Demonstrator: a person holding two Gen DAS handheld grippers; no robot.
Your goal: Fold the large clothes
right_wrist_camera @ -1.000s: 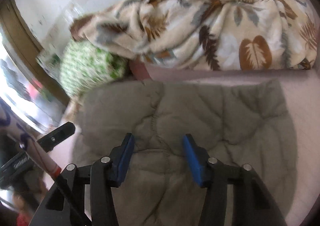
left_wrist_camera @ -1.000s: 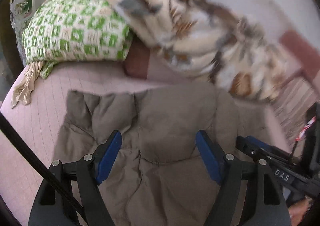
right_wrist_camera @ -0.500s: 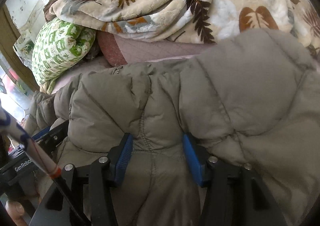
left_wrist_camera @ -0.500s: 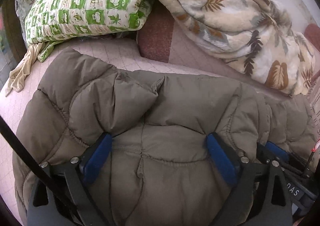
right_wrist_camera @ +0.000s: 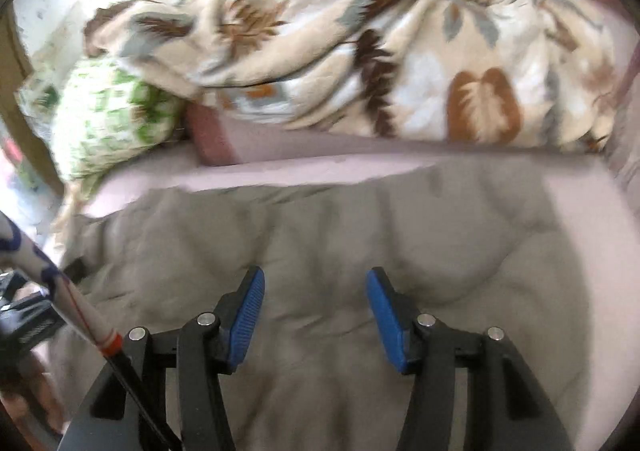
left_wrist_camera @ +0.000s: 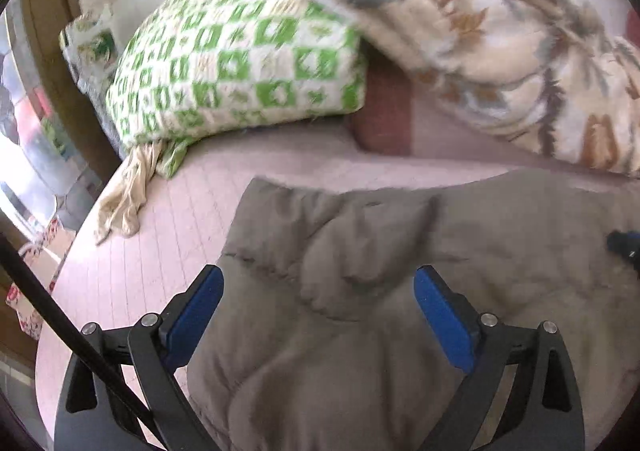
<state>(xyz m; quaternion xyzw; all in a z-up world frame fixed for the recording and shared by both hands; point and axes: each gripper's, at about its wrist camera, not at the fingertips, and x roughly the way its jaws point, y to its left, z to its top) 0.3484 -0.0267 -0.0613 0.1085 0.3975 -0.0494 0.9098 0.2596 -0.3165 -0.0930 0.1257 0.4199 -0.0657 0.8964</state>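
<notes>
Jacket [left_wrist_camera: 360,291] flat on bed [left_wrist_camera: 160,251]; both jaws open above; pillow [left_wrist_camera: 240,63], blanket [right_wrist_camera: 360,51] behind

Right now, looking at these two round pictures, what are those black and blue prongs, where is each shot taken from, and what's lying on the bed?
Each picture comes from a fisheye camera mounted on a hand-held grasping tool that a person carries, one per hand. The blue-padded prongs are its fingers. One view shows the left tool, the other the right tool; both are open and hold nothing. Under them a grey-brown puffy jacket lies spread on the pink bed. Behind it sit a green checked pillow and a crumpled leaf-print blanket.
</notes>
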